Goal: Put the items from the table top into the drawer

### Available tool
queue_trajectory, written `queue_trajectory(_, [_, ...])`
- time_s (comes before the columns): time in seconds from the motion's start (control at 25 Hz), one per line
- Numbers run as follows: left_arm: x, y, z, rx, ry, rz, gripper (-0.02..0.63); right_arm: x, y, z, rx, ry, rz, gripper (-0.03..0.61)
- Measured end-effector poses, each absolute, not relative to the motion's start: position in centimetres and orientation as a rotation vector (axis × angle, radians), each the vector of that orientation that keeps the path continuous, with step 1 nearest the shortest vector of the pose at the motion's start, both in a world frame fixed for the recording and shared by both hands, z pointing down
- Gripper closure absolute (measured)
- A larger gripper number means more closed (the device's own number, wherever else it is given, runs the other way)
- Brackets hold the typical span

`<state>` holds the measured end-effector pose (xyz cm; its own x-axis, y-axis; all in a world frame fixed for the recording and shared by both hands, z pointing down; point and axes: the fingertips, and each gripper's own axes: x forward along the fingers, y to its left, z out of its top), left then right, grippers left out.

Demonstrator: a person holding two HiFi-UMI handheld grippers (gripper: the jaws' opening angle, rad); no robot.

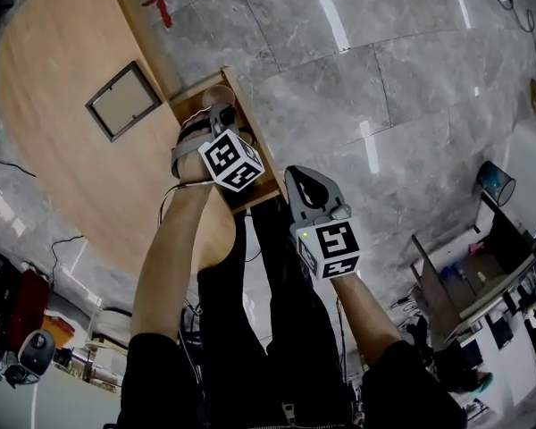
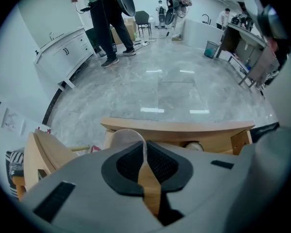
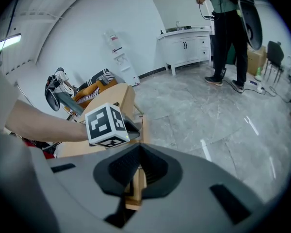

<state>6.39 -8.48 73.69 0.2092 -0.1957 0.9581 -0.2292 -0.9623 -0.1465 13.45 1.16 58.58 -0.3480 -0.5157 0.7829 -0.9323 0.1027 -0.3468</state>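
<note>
Over the open drawer [image 1: 190, 99] at the desk [image 1: 62, 105] edge, the left gripper [image 2: 145, 147] is clenched on the thin wall of a clear cup [image 2: 121, 139]. The cup's round mouth seems to face up. The right gripper [image 3: 138, 153] is closed with nothing in it, beside the drawer front.

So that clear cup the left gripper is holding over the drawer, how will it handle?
Probably very light: the clear cup has a thin see-through wall, and the left gripper carries it by that wall alone. Likely flexible, so a hard squeeze could dent it. Being round, it may roll if laid sideways in the drawer.
</note>
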Motion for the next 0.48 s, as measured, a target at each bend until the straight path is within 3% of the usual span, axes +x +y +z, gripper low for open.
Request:
queue_trajectory(0.24, [6.1, -8.3, 74.3, 2.408, -0.414, 1.949, 0.578, 12.8, 1.3, 58.8, 1.397, -1.919, 1.189, 0.569])
queue_trajectory(0.48, [5.5, -8.5, 73.5, 2.417, -0.428, 1.925, 0.535, 12.0, 1.2, 58.7, 1.372, -1.927, 1.195, 0.569])
